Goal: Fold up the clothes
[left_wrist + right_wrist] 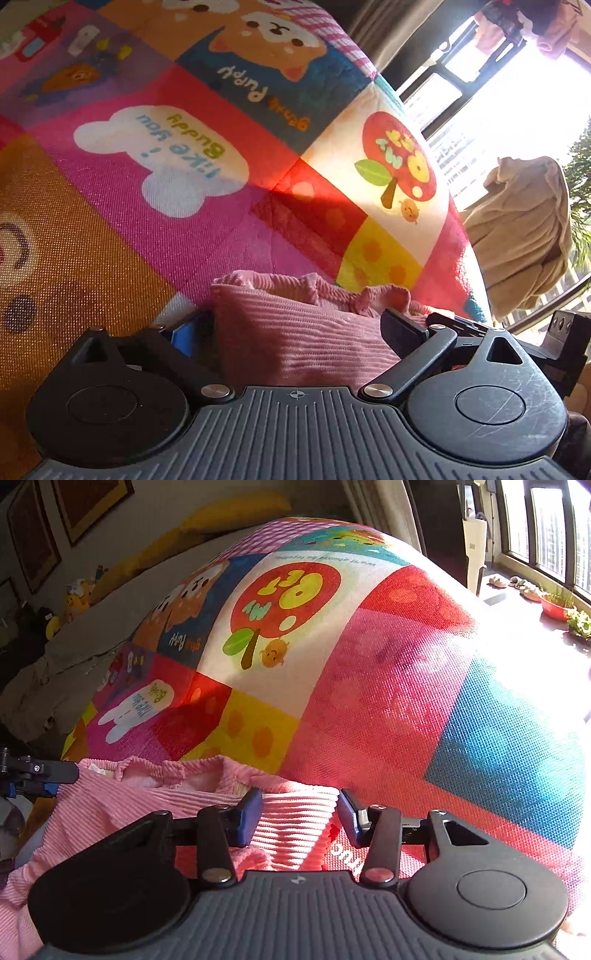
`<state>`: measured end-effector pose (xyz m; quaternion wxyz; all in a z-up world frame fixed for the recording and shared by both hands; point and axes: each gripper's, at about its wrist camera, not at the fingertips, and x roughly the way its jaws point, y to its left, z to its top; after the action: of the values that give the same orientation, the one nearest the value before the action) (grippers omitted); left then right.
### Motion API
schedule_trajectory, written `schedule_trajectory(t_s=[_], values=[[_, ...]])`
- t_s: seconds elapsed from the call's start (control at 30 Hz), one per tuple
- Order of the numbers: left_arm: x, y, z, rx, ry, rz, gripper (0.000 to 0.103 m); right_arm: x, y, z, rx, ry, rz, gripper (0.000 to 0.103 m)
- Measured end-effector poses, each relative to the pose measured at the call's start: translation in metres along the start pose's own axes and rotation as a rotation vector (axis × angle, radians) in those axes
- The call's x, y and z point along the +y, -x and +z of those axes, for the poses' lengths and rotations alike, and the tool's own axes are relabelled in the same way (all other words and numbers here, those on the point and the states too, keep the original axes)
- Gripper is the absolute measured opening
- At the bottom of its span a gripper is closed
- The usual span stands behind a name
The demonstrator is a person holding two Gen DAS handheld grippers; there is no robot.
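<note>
1. Pink corduroy garment (155,812) — it lies at the near edge of the patchwork play mat (388,686), its gathered waistband facing far and its long axis running left to right.
2. Left gripper (295,332) straddles the cloth's left part, fingers spread wide; whether it pinches fabric cannot be told.
3. Right gripper (299,816) stands open over the garment's right edge — cloth between its fingers, not clamped.
4. Both tools sit equally near, one at each end.

A sunlit home bedroom, cartoon-print quilt (369,686) spread over the bed, yellow pillow (236,513) and framed pictures (88,506) far left, potted plants (557,605) on the right windowsill.
</note>
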<state>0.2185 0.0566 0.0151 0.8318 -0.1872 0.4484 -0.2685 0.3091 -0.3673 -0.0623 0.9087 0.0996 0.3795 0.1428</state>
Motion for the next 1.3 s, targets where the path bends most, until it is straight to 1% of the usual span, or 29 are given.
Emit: schedule_trajectory(t_s=[0.03, 0.07, 0.1, 0.13, 0.17, 0.2, 0.23, 0.27, 0.3, 0.37, 0.43, 0.5, 0.57, 0.6, 0.63, 0.7, 0.73, 0.77, 0.8, 0.83, 0.87, 0.9, 0.93, 0.97, 1.03, 1.1, 1.17, 1.23, 1.3], values=[[-0.002, -0.004, 0.002, 0.0, -0.01, -0.004, 0.099, 0.0, -0.003, 0.0, -0.003, -0.006, 0.032, 0.046], [-0.005, -0.006, 0.004, -0.005, -0.023, 0.002, 0.096, 0.001, -0.006, 0.0, -0.003, -0.012, 0.058, 0.046], [-0.007, -0.007, 0.004, -0.005, -0.034, 0.01, 0.089, 0.002, -0.009, 0.0, -0.001, -0.013, 0.073, 0.045], [-0.008, -0.008, 0.004, 0.007, -0.032, 0.008, 0.058, 0.004, -0.01, 0.0, 0.001, -0.009, 0.081, 0.037], [-0.008, -0.009, 0.005, 0.02, -0.03, 0.006, 0.048, 0.006, -0.01, 0.0, 0.006, -0.009, 0.092, 0.031], [-0.008, -0.007, 0.003, 0.019, -0.032, -0.004, 0.046, 0.008, -0.01, 0.001, 0.012, -0.011, 0.105, 0.019], [-0.01, -0.003, 0.001, 0.016, -0.046, -0.014, 0.035, 0.01, -0.007, 0.001, 0.012, -0.012, 0.114, 0.014], [-0.012, 0.002, -0.001, 0.013, -0.059, -0.024, 0.022, 0.013, 0.0, 0.001, 0.006, -0.008, 0.123, 0.012], [-0.015, 0.01, -0.003, 0.002, -0.07, -0.036, 0.02, 0.016, 0.008, 0.001, -0.002, 0.0, 0.134, 0.01], [-0.024, 0.036, -0.01, -0.039, -0.105, -0.08, 0.014, 0.024, 0.033, -0.001, -0.033, 0.019, 0.153, 0.009], [-0.036, 0.069, -0.024, -0.07, -0.159, -0.104, 0.013, 0.034, 0.068, -0.006, -0.072, 0.045, 0.171, 0.009], [-0.048, 0.102, -0.044, -0.096, -0.227, -0.112, 0.013, 0.044, 0.105, -0.017, -0.105, 0.074, 0.188, 0.009], [-0.053, 0.129, -0.069, -0.102, -0.279, -0.113, 0.013, 0.054, 0.141, -0.037, -0.122, 0.111, 0.197, 0.009], [-0.053, 0.138, -0.085, -0.091, -0.296, -0.092, 0.013, 0.057, 0.156, -0.048, -0.122, 0.126, 0.201, 0.009], [-0.053, 0.147, -0.101, -0.08, -0.312, -0.071, 0.016, 0.06, 0.166, -0.06, -0.108, 0.145, 0.197, 0.009], [-0.05, 0.16, -0.129, -0.047, -0.342, -0.041, 0.027, 0.066, 0.183, -0.088, -0.06, 0.202, 0.172, 0.01], [-0.048, 0.165, -0.142, -0.025, -0.356, -0.032, 0.042, 0.068, 0.188, -0.101, -0.027, 0.243, 0.153, 0.013], [-0.045, 0.17, -0.151, -0.007, -0.355, -0.043, 0.056, 0.07, 0.193, -0.113, -0.002, 0.281, 0.133, 0.017], [-0.042, 0.175, -0.156, 0.003, -0.349, -0.062, 0.063, 0.07, 0.197, -0.122, 0.02, 0.314, 0.114, 0.032], [-0.038, 0.18, -0.161, 0.014, -0.342, -0.082, 0.079, 0.07, 0.204, -0.129, 0.031, 0.338, 0.096, 0.049], [-0.035, 0.188, -0.161, 0.0, -0.334, -0.112, 0.092, 0.069, 0.21, -0.132, 0.031, 0.348, 0.089, 0.057], [-0.031, 0.196, -0.161, -0.013, -0.325, -0.142, 0.094, 0.067, 0.218, -0.131, 0.023, 0.348, 0.095, 0.065], [-0.028, 0.204, -0.161, -0.026, -0.315, -0.172, 0.094, 0.064, 0.227, -0.126, 0.002, 0.335, 0.109, 0.07], [-0.023, 0.206, -0.155, -0.042, -0.274, -0.189, 0.095, 0.06, 0.234, -0.12, -0.027, 0.313, 0.125, 0.073], [-0.015, 0.21, -0.143, -0.073, -0.191, -0.223, 0.096, 0.053, 0.245, -0.106, -0.087, 0.255, 0.158, 0.087], [-0.01, 0.191, -0.134, -0.049, -0.12, -0.229, 0.096, 0.043, 0.237, -0.09, -0.12, 0.151, 0.175, 0.089], [-0.005, 0.168, -0.128, -0.008, -0.07, -0.23, 0.096, 0.036, 0.215, -0.079, -0.11, 0.066, 0.19, 0.089], [-0.001, 0.139, -0.126, 0.049, -0.04, -0.226, 0.097, 0.034, 0.18, -0.076, -0.052, 0.021, 0.205, 0.089], [0.003, 0.111, -0.124, 0.106, -0.009, -0.222, 0.097, 0.033, 0.143, -0.077, 0.031, -0.013, 0.208, 0.089]])
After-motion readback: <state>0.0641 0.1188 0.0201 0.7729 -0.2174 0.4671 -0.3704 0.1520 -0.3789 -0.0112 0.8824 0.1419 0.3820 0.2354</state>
